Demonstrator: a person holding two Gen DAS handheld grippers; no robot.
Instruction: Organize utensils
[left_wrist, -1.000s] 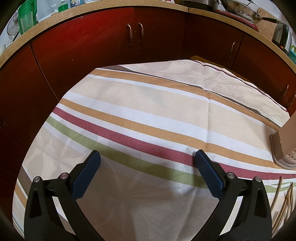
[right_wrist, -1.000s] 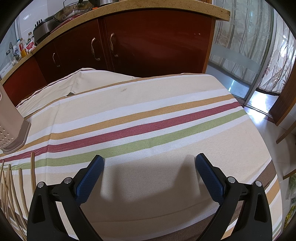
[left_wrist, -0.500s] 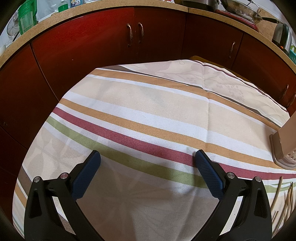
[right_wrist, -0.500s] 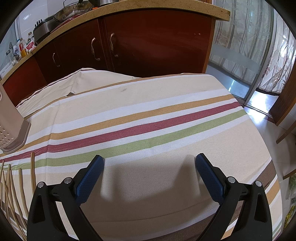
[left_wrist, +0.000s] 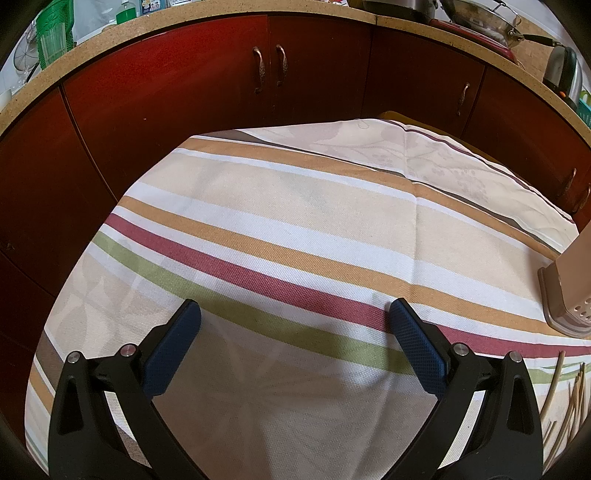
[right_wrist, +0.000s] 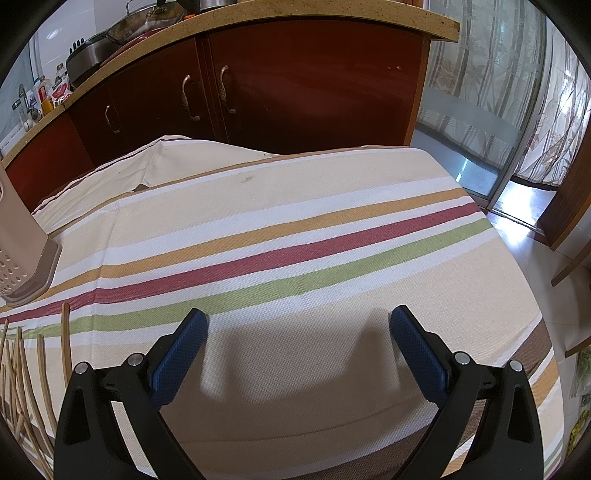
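L gripper (left_wrist: 295, 314) hangs over the left part of the table, jaws spread wide, nothing between the blue pads (left_wrist: 173, 347). Chopsticks (left_wrist: 569, 398) lie scattered near the table's front edge, between the 2 grippers: thin, pale-brown sticks, loose & crossing, not bundled; at far right of the left wrist view and far left of the right wrist view (right_wrist: 22, 373). Just behind them stands the holder (left_wrist: 569, 295), beige plastic w/ small round holes in its wall and a darker base, upright on the cloth, apart from the sticks. R gripper (right_wrist: 298, 321) is over the right part of the table, also spread wide & empty.

Tablecloth (left_wrist: 295, 221) is cream w/ orange, white, dark-red & green stripes, folded over at the back edge. Behind: dark-red cabinets (left_wrist: 207, 85) w/ curved metal handles, speckled worktop (left_wrist: 184, 27) w/ a wok (right_wrist: 147, 24), bottles, green basket. Far right: glass door & patterned curtain (right_wrist: 498, 74).
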